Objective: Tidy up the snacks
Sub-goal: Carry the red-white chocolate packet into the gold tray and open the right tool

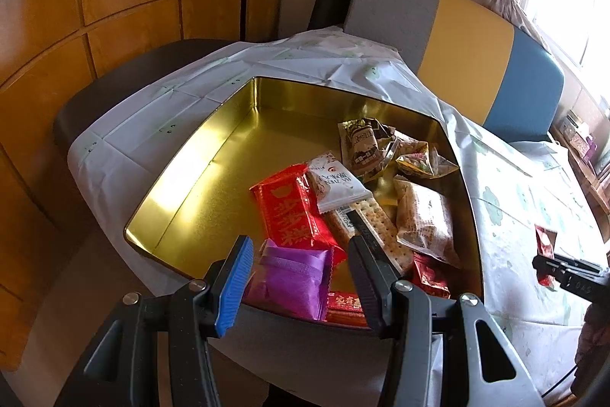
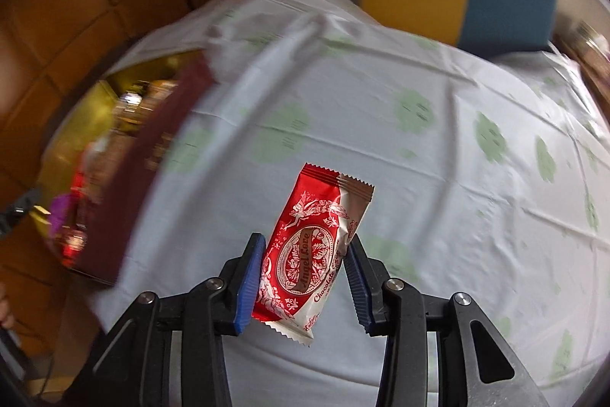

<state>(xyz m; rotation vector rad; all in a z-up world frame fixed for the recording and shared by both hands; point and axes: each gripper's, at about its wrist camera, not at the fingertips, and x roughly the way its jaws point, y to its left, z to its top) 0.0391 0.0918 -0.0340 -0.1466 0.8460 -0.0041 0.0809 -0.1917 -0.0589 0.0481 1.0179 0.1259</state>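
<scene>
Right hand-held gripper (image 2: 305, 277) grips chocolate packet (image 2: 310, 250) beside tin (image 1: 198, 155); tablecloth (image 2: 419, 178) open.

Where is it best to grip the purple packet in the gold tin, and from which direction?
Probably across the short width of the purple packet, coming from above. It lies flat at the near edge of the gold tin, already between the open fingers of the left gripper, beside the red packet.

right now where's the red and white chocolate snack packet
The red and white snack packet sits clamped between the right gripper fingers, lifted over the tablecloth, with the gold tin off to its left.
</scene>
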